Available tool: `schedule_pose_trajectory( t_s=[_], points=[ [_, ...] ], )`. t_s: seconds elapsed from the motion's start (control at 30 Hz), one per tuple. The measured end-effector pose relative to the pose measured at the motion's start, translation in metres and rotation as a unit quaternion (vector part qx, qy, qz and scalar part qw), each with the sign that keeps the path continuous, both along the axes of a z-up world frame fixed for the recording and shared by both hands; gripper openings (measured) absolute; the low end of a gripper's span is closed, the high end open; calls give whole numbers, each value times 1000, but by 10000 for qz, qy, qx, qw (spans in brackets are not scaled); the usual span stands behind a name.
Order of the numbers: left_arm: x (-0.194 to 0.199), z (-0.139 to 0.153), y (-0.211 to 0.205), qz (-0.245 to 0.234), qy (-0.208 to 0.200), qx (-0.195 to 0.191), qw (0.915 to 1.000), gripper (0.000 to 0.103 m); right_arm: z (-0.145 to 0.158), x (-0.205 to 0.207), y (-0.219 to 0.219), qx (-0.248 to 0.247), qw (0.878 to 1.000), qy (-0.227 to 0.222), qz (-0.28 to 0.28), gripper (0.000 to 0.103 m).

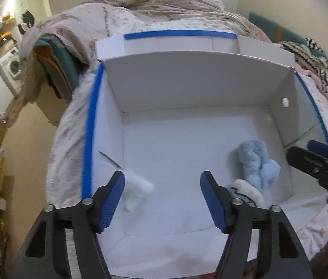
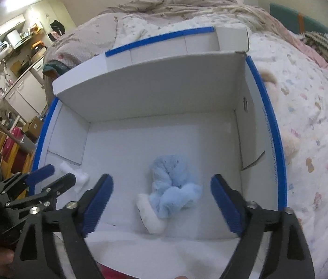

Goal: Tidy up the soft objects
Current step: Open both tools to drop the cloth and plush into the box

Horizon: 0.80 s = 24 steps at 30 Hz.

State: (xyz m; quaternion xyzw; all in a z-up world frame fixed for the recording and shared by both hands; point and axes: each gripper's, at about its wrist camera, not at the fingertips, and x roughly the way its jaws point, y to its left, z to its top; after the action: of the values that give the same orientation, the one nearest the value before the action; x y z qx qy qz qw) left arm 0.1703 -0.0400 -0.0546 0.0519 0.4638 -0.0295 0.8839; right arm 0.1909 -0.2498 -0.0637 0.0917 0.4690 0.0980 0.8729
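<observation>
A white cardboard box with blue-taped edges stands open on a bed; it also shows in the right wrist view. Inside lies a light blue fluffy toy with a white end, seen in the right wrist view too. A small white soft object lies near the box's left wall; it shows in the right wrist view. My left gripper is open over the box floor, beside the white object. My right gripper is open above the blue toy, not touching it.
The bed has a floral sheet and a rumpled blanket behind the box. A beige plush lies on the sheet right of the box. Shelves and a washing machine stand to the left.
</observation>
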Motion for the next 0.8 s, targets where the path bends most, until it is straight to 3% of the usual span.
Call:
schedule_pose_trajectory(
  t_s=[0.1, 0.3, 0.63, 0.8],
  points=[
    [1, 0, 1, 89, -33, 235, 9997, 65, 0, 0, -2, -49, 10000, -58, -29, 103],
    [-2, 4, 4, 147, -122, 302, 9994, 65, -3, 2, -5, -54, 9999, -36, -104, 103],
    [-23, 27, 15, 283, -473, 166, 9983, 66, -3, -7, -4, -22, 9999, -11, -126, 103],
    [-36, 40, 24, 495, -671, 171, 9964, 67, 7, -17, -6, 72, 9995, -210, -229, 103]
  ],
)
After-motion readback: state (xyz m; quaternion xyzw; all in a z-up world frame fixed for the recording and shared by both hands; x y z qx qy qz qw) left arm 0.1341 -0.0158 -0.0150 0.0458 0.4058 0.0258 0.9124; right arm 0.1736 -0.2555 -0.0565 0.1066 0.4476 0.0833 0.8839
